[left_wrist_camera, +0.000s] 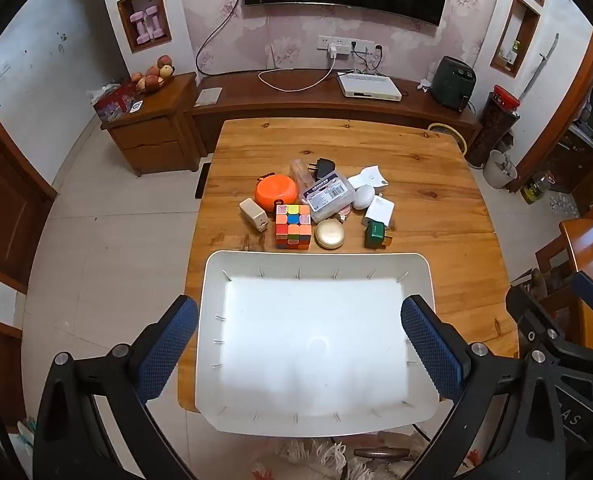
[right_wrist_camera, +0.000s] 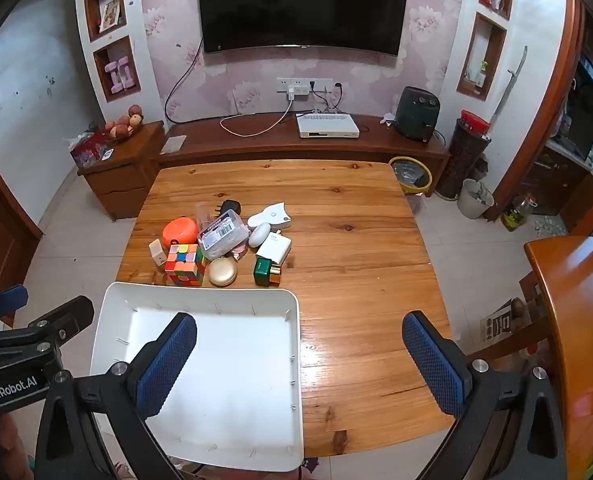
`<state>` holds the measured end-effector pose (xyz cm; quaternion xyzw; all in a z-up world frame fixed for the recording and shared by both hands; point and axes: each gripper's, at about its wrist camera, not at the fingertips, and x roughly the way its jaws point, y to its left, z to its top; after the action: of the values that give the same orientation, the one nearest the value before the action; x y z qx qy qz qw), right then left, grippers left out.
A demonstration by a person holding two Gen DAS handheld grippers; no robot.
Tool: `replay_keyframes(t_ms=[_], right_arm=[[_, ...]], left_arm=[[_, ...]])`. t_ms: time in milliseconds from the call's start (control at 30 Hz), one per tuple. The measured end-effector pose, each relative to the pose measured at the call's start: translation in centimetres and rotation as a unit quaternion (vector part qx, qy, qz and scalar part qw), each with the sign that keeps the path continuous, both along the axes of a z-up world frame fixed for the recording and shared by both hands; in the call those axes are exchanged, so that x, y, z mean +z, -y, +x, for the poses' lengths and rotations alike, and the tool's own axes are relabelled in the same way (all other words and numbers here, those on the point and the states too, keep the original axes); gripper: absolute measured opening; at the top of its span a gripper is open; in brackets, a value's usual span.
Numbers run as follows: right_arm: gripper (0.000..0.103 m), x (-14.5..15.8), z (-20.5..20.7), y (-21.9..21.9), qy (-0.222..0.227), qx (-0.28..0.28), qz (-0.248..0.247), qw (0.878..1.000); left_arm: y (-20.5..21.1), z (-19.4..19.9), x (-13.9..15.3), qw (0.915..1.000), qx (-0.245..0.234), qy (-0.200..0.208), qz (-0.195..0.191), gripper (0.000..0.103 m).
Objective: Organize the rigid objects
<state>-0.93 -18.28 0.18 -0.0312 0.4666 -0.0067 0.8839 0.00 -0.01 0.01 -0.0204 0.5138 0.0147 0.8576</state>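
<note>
A white tray point(left_wrist_camera: 216, 280) point(right_wrist_camera: 296, 360) sits empty at the near edge of the wooden table point(left_wrist_camera: 416, 168) point(right_wrist_camera: 356, 260). Behind it lies a cluster: a colour cube point(left_wrist_camera: 293, 227) point(right_wrist_camera: 186, 264), an orange round case point(left_wrist_camera: 276, 191) point(right_wrist_camera: 179, 231), a gold compact point(left_wrist_camera: 330, 234) point(right_wrist_camera: 223, 272), a green box point(left_wrist_camera: 376, 234) point(right_wrist_camera: 266, 272), a clear labelled box point(left_wrist_camera: 328, 195) point(right_wrist_camera: 223, 234), white chargers point(left_wrist_camera: 379, 209) point(right_wrist_camera: 274, 248) and a black plug point(left_wrist_camera: 323, 168) point(right_wrist_camera: 228, 206). My left gripper point(left_wrist_camera: 300, 344) is open above the tray. My right gripper point(right_wrist_camera: 300, 364) is open above the tray's right edge. Both are empty.
A low TV cabinet point(left_wrist_camera: 296, 96) point(right_wrist_camera: 256, 144) runs behind the table, with a side cabinet point(left_wrist_camera: 152, 128) at the left. A yellow-rimmed bin point(right_wrist_camera: 410, 176) stands at the table's far right corner. Another wooden table point(right_wrist_camera: 568, 320) is at the right.
</note>
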Motion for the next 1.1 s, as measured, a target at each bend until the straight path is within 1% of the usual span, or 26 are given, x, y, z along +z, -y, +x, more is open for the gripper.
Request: replay_keyframes(t_ms=[433,567,667,767,1100], right_arm=[[0.103,0.0,-0.1,0.0,0.001,-0.001,0.001,1.000],[0.103,0.1,-0.3,0.0,0.011,-0.002,0.001,1.000],[0.103,1.2,-1.0,0.1,0.022,0.002,0.000,1.000],[0.103,1.6,-1.0,-0.1,0.027,0.004,-0.002,1.000],[0.102,1.8,-0.7,-0.2,0.039,0.010,0.007,0.999]], left_arm=[[0.0,0.0,0.2,1.0000,-0.003,0.008,0.003,0.101],[0.2,0.0,0.5,0.9999,-0.004,0.016,0.005,0.101],[0.3,0.1,0.9,0.9998,-0.004,0.019,0.007,0.101],[0.3,-0.1,1.2,0.9997,-0.004,0.022,0.008,0.101],[0.0,0.1,1.8,0.9996,0.000,0.029,0.006,0.101]])
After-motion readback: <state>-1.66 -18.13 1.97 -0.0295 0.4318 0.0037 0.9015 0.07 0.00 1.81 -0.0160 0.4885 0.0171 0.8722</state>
